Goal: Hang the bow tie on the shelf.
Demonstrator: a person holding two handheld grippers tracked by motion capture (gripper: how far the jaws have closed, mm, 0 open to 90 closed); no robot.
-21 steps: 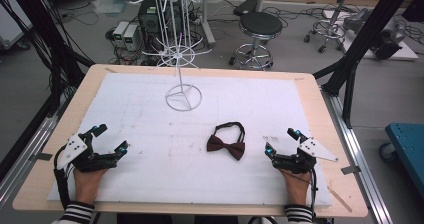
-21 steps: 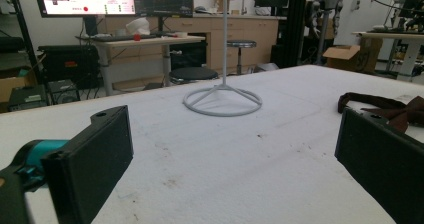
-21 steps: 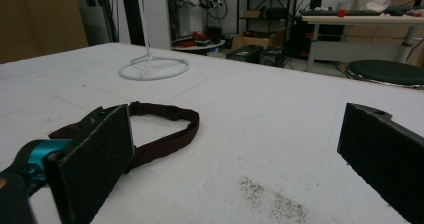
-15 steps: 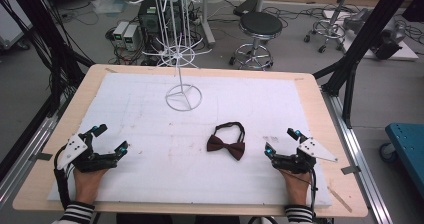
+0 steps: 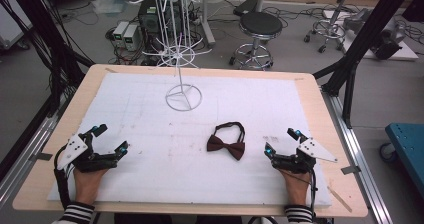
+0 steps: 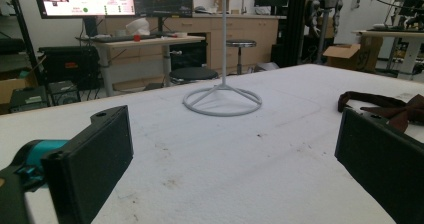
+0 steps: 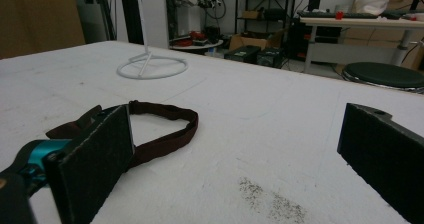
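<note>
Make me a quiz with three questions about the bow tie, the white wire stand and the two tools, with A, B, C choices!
1. Where is the bow tie?
A. Hanging on the white wire stand
B. Lying flat on the white mat
C. On a stool

2. What colour is the bow tie?
A. Dark reddish brown
B. Yellow
C. Bright blue

3. What are the left tool and right tool doing?
A. Both open, holding nothing
B. Both pinching the tie
C. One holds the stand

Answers: 1 B, the tie lies on the mat in front of the stand. 2 A, all views show it dark brown-red. 3 A, each tool's jaws stand wide apart with nothing between.

dark-red bow tie, flat, strap looped
</note>
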